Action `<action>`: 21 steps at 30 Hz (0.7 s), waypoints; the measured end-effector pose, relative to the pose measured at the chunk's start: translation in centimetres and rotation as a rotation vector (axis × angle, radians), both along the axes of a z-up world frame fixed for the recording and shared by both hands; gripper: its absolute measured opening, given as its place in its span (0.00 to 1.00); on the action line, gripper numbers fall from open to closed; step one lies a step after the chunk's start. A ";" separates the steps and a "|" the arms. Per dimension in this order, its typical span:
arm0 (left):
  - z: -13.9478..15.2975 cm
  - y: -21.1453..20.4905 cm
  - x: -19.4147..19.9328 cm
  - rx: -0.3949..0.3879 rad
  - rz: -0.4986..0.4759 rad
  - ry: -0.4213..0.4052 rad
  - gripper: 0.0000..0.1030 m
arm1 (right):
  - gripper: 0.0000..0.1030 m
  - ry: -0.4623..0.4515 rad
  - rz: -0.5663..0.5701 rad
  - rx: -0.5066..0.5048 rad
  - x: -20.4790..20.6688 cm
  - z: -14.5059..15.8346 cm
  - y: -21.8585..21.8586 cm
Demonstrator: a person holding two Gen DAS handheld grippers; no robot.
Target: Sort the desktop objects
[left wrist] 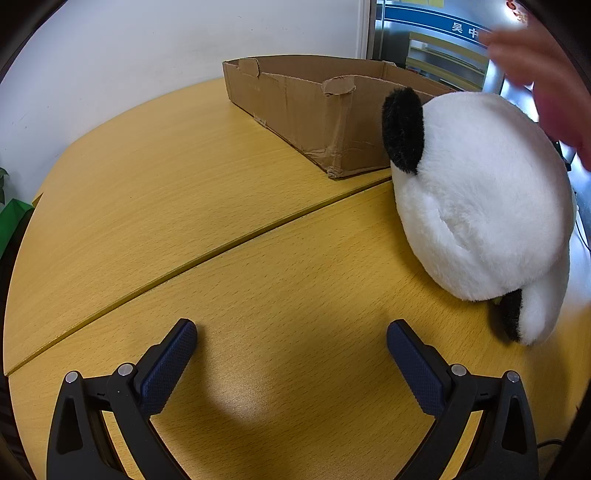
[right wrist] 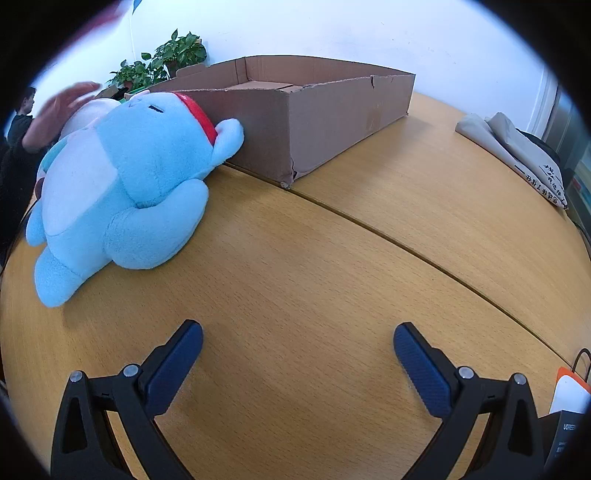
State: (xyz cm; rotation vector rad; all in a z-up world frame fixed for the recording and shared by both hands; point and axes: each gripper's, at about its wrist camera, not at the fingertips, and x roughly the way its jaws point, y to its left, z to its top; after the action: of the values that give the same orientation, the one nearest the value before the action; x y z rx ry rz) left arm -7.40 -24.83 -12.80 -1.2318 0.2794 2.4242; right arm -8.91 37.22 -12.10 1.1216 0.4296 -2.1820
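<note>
The cardboard box (right wrist: pixel 325 122) served as the landmark. It stood open-topped on the wooden worktop (right wrist: pixel 332 258), probably as the collection bin for the sort; only a flat piece of cardboard could be seen inside it from the right wrist view.

The blue plush toy (right wrist: pixel 125 184) lay on its back with its head touching the near wall of the box and its feet pointing away from it. A red band (right wrist: pixel 195 114) ran around its head. The panda plush (left wrist: pixel 480 195) rested just beside the near corner of the box (left wrist: pixel 314 107), on the worktop (left wrist: pixel 184 206). A blurred bare hand (left wrist: pixel 535 74) hovered above the panda; whether it touched the toy could not be told.

The left hand-held gripper (left wrist: pixel 291 354) sat low over bare worktop, well short of the box, with its jaws spread wide and nothing between them. The right hand-held gripper (right wrist: pixel 297 356) was likewise spread wide and empty, short of the box and to the side of the blue toy. Both appeared staged for an approach; no grasp had yet begun.

Legible writing was limited. A black carton (right wrist: pixel 565 439) at the frame edge, far from the box, read "UGREEN" in part. A folded grey bag (right wrist: pixel 517 155) beyond the box carried Chinese characters too small to read. A blue sign (left wrist: pixel 443 22) behind the box showed two characters, "吴中".
</note>
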 end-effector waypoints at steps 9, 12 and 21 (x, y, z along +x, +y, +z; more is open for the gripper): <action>-0.2 -0.1 -0.5 0.000 0.000 0.000 1.00 | 1.00 0.000 0.000 0.000 0.0 0.0 0.0; -0.3 -0.1 -0.7 0.000 0.000 0.000 1.00 | 1.00 0.000 0.000 0.000 0.0 0.0 0.0; -0.6 0.0 -1.2 0.000 0.000 0.000 1.00 | 1.00 0.000 0.000 0.000 0.0 0.0 0.0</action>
State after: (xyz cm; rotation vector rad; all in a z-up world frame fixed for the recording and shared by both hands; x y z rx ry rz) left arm -8.61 -24.86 -13.37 -1.2322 0.2799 2.4240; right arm -8.91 37.20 -12.14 1.1221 0.4294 -2.1820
